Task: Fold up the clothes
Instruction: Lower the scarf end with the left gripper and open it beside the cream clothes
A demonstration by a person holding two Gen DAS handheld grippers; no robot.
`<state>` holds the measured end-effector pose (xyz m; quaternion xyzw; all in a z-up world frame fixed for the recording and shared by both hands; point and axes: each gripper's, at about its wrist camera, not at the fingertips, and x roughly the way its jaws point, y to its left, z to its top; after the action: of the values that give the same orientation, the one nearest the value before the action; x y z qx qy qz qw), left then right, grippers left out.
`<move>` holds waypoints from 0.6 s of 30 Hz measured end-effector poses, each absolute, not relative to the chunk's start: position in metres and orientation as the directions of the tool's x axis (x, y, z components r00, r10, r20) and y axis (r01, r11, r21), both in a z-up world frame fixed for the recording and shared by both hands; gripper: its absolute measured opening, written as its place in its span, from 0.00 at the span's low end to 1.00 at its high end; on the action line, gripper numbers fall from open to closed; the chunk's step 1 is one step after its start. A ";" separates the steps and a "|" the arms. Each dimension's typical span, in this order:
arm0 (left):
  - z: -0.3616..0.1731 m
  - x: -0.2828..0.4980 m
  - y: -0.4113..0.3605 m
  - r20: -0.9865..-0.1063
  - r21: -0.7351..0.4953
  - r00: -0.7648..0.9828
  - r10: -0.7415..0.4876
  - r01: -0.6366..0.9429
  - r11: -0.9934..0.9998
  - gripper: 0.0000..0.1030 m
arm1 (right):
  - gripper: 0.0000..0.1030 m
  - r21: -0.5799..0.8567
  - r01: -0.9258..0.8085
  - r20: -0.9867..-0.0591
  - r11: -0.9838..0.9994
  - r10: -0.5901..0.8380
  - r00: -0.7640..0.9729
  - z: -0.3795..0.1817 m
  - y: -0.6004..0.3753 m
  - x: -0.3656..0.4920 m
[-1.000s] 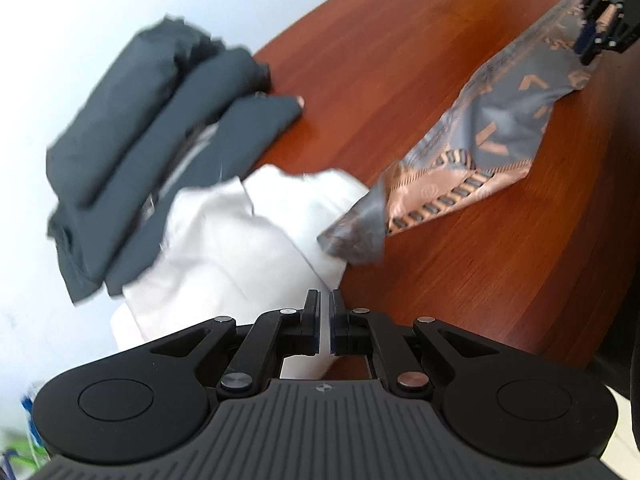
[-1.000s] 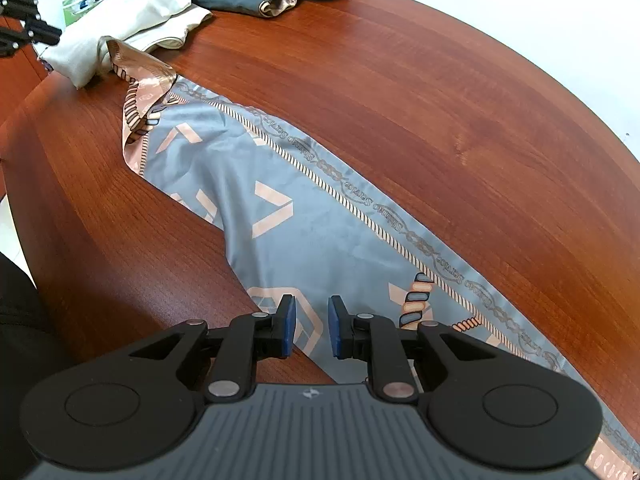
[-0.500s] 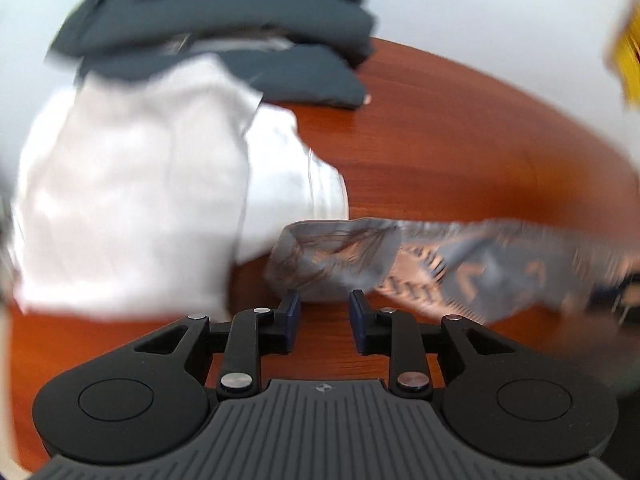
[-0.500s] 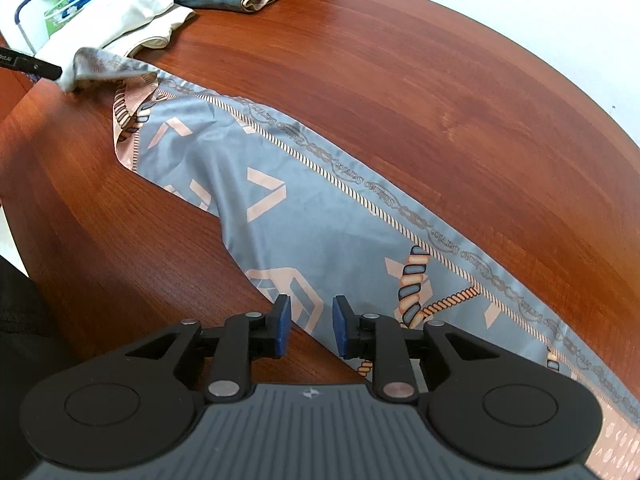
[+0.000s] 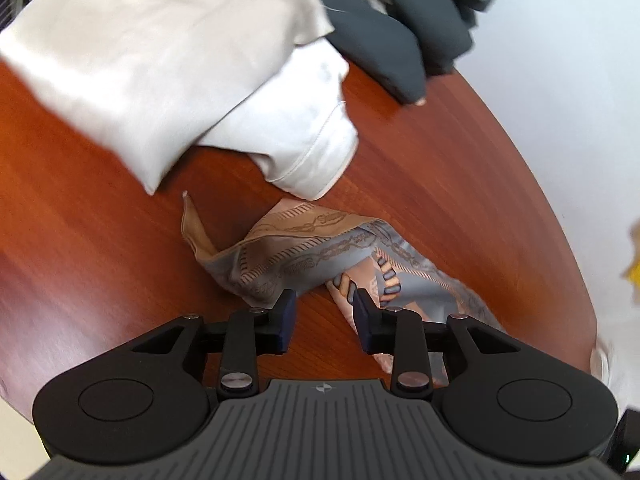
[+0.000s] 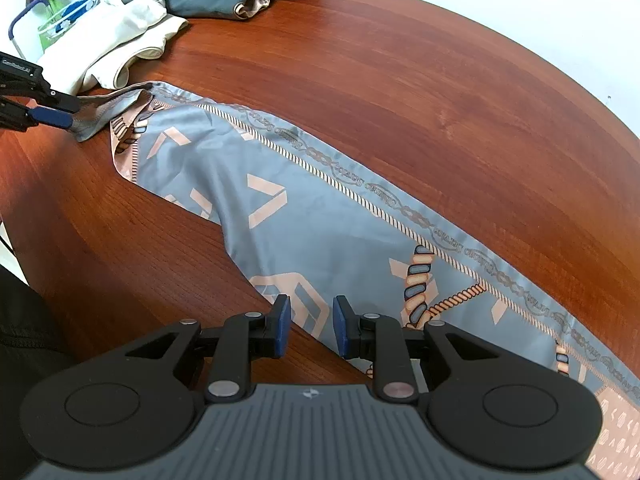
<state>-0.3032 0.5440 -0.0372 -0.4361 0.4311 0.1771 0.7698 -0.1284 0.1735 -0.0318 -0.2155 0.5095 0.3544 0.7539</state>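
A long grey-blue scarf (image 6: 320,224) with peach rope and chain print lies stretched across the red-brown wooden table (image 6: 440,80). Its crumpled end (image 5: 304,256) sits just ahead of my left gripper (image 5: 324,316), which is open, with the left fingertip touching the cloth. The right wrist view shows the left gripper (image 6: 74,113) at the far left, its fingers on either side of the scarf's tip. My right gripper (image 6: 312,320) is open over the scarf's near edge, partway along its length.
A folded white garment (image 5: 180,60) and a pile of dark grey clothes (image 5: 400,32) lie at the table's far end, just past the scarf's tip. A clear container (image 6: 68,20) stands behind them. The curved table edge runs close on my left (image 6: 48,248).
My left gripper went from shut to open and swung over to the scarf's crumpled end. That end has been drawn out to the left. My right gripper barely moved and opened slightly wider.
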 end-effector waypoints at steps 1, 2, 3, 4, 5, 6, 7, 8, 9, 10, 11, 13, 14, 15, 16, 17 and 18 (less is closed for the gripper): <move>-0.039 -0.303 0.543 -0.815 -0.530 0.570 -0.104 -0.661 0.532 0.34 | 0.26 0.036 -0.753 -0.921 0.657 0.314 0.230 -0.032 0.173 -0.128; -0.041 -0.304 0.542 -0.811 -0.545 0.576 -0.105 -0.676 0.496 0.35 | 0.26 0.039 -0.751 -0.921 0.659 0.316 0.229 -0.032 0.173 -0.128; -0.042 -0.303 0.542 -0.806 -0.558 0.582 -0.108 -0.686 0.467 0.36 | 0.26 0.040 -0.750 -0.921 0.660 0.316 0.229 -0.032 0.173 -0.128; -0.044 -0.303 0.542 -0.801 -0.571 0.588 -0.112 -0.695 0.437 0.37 | 0.26 0.041 -0.749 -0.920 0.661 0.317 0.229 -0.033 0.173 -0.128; -0.046 -0.302 0.541 -0.797 -0.583 0.593 -0.113 -0.708 0.397 0.37 | 0.26 0.043 -0.748 -0.920 0.662 0.318 0.229 -0.033 0.173 -0.128; -0.047 -0.301 0.541 -0.796 -0.589 0.596 -0.110 -0.719 0.369 0.37 | 0.26 0.045 -0.748 -0.920 0.663 0.320 0.228 -0.033 0.173 -0.128; -0.048 -0.300 0.541 -0.794 -0.593 0.598 -0.106 -0.726 0.349 0.37 | 0.26 0.046 -0.747 -0.919 0.663 0.321 0.228 -0.033 0.173 -0.128; -0.049 -0.298 0.540 -0.795 -0.594 0.598 -0.100 -0.734 0.330 0.38 | 0.26 0.047 -0.746 -0.919 0.664 0.322 0.228 -0.033 0.172 -0.128; -0.049 -0.295 0.539 -0.798 -0.590 0.595 -0.093 -0.741 0.322 0.38 | 0.26 0.048 -0.746 -0.918 0.664 0.323 0.228 -0.033 0.172 -0.129; -0.048 -0.291 0.538 -0.803 -0.582 0.590 -0.086 -0.746 0.324 0.38 | 0.26 0.049 -0.745 -0.918 0.665 0.324 0.229 -0.033 0.172 -0.129; -0.048 -0.288 0.537 -0.808 -0.575 0.585 -0.079 -0.751 0.325 0.38 | 0.26 0.050 -0.745 -0.918 0.666 0.325 0.229 -0.033 0.171 -0.129; -0.049 -0.283 0.535 -0.814 -0.565 0.576 -0.072 -0.759 0.324 0.39 | 0.26 0.053 -0.743 -0.917 0.667 0.328 0.229 -0.033 0.170 -0.130; -0.050 -0.280 0.535 -0.818 -0.562 0.571 -0.071 -0.765 0.315 0.39 | 0.26 0.054 -0.743 -0.916 0.667 0.329 0.229 -0.033 0.170 -0.130; -0.050 -0.277 0.535 -0.820 -0.561 0.568 -0.072 -0.772 0.300 0.40 | 0.26 0.055 -0.742 -0.916 0.668 0.330 0.229 -0.034 0.169 -0.130; -0.051 -0.275 0.535 -0.822 -0.559 0.565 -0.073 -0.777 0.289 0.40 | 0.26 0.056 -0.742 -0.915 0.669 0.331 0.229 -0.034 0.169 -0.130; -0.053 -0.273 0.535 -0.824 -0.558 0.562 -0.075 -0.781 0.282 0.41 | 0.26 0.057 -0.741 -0.915 0.669 0.332 0.230 -0.034 0.168 -0.131; -0.053 -0.270 0.535 -0.826 -0.556 0.559 -0.074 -0.785 0.274 0.42 | 0.26 0.058 -0.740 -0.914 0.670 0.333 0.230 -0.034 0.168 -0.131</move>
<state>-0.2703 0.5347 -0.0533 -0.5453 0.3938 0.2560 0.6943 -0.1308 0.1678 -0.0337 -0.1995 0.5098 0.3540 0.7583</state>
